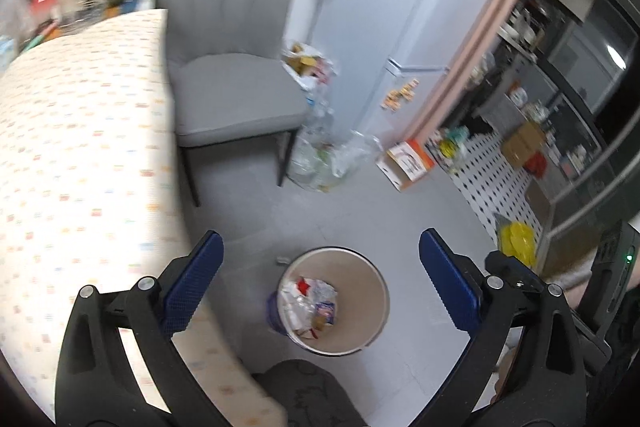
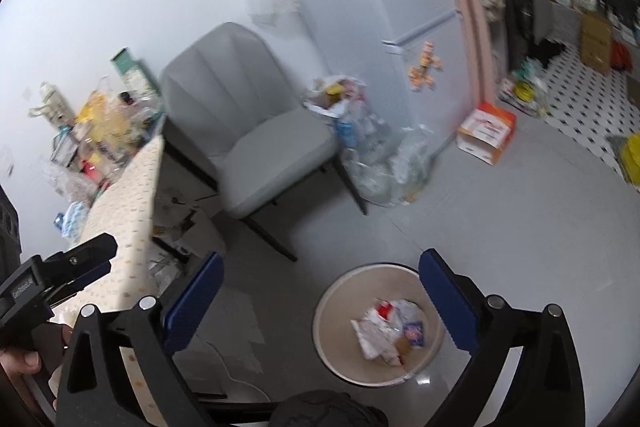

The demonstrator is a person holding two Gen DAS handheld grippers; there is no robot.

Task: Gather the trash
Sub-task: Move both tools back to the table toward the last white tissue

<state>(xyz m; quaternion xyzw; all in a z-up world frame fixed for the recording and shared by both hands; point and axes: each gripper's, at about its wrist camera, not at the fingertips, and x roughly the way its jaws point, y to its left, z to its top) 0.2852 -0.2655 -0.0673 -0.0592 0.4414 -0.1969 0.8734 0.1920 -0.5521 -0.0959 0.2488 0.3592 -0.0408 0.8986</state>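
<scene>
A round beige waste bin [image 1: 368, 319] [image 2: 340, 303] stands on the grey floor below both grippers. Crumpled white, red and blue wrappers [image 1: 308, 303] [image 2: 390, 331] lie inside it. My left gripper [image 1: 320, 267] hangs above the bin, blue pads wide apart and nothing between them. My right gripper [image 2: 320, 279] is also open and holds nothing, with the bin under its right finger. The left gripper [image 2: 80, 263] shows at the left edge of the right wrist view, held by a hand [image 2: 24, 359].
A table with a dotted cloth [image 1: 80, 147] [image 2: 128, 203] stands at the left, clutter at its far end. A grey chair [image 1: 228, 67] [image 2: 248, 131] sits behind the bin. Clear plastic bags of rubbish [image 1: 320, 151] [image 2: 372, 155] and an orange-white box [image 1: 408, 163] [image 2: 486, 131] lie by the wall.
</scene>
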